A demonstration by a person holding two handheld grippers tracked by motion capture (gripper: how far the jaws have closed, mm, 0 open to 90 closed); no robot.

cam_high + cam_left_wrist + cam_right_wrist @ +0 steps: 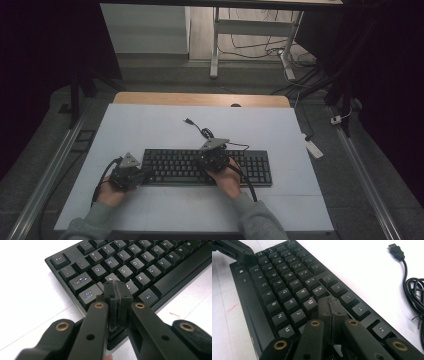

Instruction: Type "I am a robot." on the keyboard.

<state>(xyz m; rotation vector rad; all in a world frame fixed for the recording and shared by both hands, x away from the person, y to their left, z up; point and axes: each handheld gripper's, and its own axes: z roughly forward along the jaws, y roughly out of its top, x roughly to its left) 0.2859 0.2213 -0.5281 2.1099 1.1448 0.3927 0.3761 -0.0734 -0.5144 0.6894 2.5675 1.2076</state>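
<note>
A black keyboard (207, 167) lies across the middle of a white table top (150, 130). My left gripper (145, 173) is at the keyboard's left end, jaws pressed together and empty. In the left gripper view its tips (117, 287) hover over the keys (110, 277) near A and Caps Lock. My right gripper (212, 159) is over the keyboard's middle, also shut with nothing between its pads. In the right gripper view its tips (330, 302) sit by the keys (310, 302) around U and the number row. Whether either tip touches a key I cannot tell.
The keyboard's loose cable (210, 134) coils behind it, ending in a free USB plug (396, 251). A wooden desk edge (200, 99) lies beyond the white top. Metal rails (50, 170) run along both sides, and a frame with floor cables (260, 47) stands farther back.
</note>
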